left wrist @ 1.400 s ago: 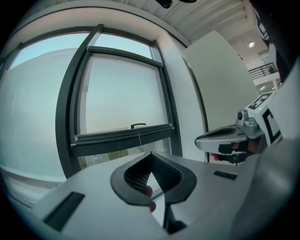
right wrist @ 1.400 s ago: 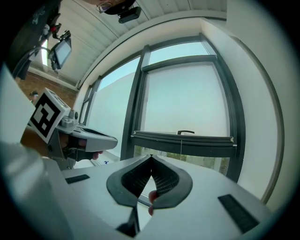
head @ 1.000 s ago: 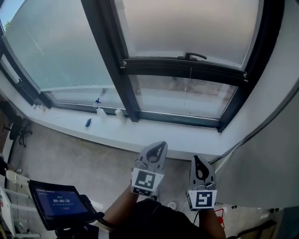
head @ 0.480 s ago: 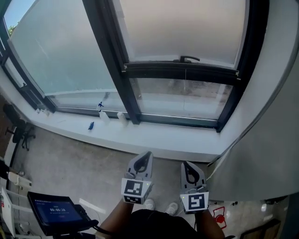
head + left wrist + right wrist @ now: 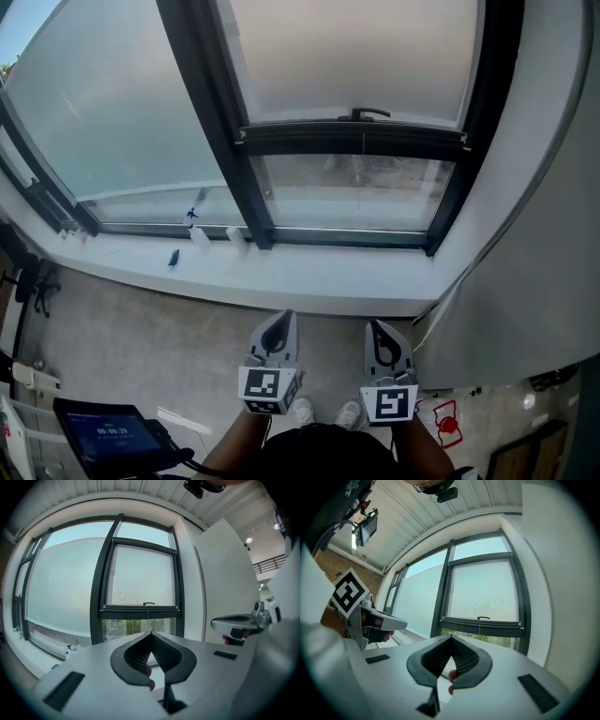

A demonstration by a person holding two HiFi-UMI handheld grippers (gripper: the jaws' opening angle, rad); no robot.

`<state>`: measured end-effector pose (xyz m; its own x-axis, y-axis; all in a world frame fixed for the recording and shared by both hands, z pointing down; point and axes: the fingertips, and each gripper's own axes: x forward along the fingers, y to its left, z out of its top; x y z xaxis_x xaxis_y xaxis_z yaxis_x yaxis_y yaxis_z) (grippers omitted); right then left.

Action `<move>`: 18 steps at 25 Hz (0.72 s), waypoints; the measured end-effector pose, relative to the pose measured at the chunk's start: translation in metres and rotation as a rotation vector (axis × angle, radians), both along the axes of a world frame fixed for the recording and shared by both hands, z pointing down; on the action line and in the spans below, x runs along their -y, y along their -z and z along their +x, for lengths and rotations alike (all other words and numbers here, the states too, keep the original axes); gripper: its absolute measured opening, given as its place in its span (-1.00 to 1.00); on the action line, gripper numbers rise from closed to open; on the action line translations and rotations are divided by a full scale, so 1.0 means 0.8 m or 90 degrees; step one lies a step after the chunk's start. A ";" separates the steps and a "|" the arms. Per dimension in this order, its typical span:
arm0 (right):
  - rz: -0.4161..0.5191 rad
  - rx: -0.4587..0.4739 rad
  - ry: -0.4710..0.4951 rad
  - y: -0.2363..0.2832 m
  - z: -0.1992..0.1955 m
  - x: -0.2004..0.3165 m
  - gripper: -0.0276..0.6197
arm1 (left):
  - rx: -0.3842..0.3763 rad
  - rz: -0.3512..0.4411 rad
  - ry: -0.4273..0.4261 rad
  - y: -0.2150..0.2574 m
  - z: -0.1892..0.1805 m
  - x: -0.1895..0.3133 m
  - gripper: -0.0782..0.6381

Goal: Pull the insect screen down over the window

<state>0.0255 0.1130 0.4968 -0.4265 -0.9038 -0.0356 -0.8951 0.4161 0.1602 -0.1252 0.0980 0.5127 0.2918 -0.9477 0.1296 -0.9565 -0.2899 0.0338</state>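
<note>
Only the head view shows the floor (image 5: 131,328), with a tablet (image 5: 108,438) at lower left and shoes (image 5: 302,411) at bottom centre. It also shows the sill (image 5: 309,274), which carries small bottles (image 5: 200,234) and a blue bit (image 5: 174,257) left of centre. There the left gripper (image 5: 280,321) and right gripper (image 5: 377,328) sit side by side at bottom centre, well apart from the window. The gripper views add a slatted ceiling (image 5: 140,487) and leaves behind the clear strip (image 5: 497,641), and each catches the other gripper at its edge. In both, the fingers (image 5: 138,652) are closed tip to tip with nothing between them. The screen (image 5: 356,52) fills the upper part of the right-hand window. Its bottom bar (image 5: 352,139), with a handle (image 5: 368,113), sits at upper centre, above the lower frame, so a band of bare glass shows beneath. A thick dark mullion (image 5: 216,122) runs along its left, and a white wall (image 5: 534,234) closes the right side. The way from the grippers up to the bar is open air over the sill.
</note>
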 end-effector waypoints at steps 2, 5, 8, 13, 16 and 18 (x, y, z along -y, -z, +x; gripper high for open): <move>0.002 0.007 -0.015 -0.004 0.004 -0.002 -0.91 | -0.005 0.003 0.009 -0.001 -0.007 -0.003 -0.77; 0.003 0.008 -0.040 -0.009 0.011 -0.003 -0.91 | -0.009 0.007 0.015 -0.007 -0.015 -0.007 -0.77; 0.004 0.019 -0.071 -0.008 0.019 -0.002 -0.91 | -0.009 0.008 0.021 -0.010 -0.019 -0.010 -0.77; -0.012 0.005 -0.109 -0.012 0.033 -0.011 -0.91 | -0.012 0.012 0.017 -0.013 -0.015 -0.012 -0.77; -0.010 0.004 -0.122 -0.010 0.042 -0.015 -0.91 | -0.010 0.020 0.010 -0.010 -0.010 -0.012 -0.77; -0.012 0.004 -0.128 -0.011 0.047 -0.017 -0.91 | -0.008 0.020 0.008 -0.009 -0.008 -0.013 -0.77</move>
<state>0.0630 0.1264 0.5053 -0.2369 -0.9713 -0.0201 -0.9615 0.2315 0.1478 -0.1314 0.1081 0.5197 0.2809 -0.9549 0.0964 -0.9597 -0.2787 0.0362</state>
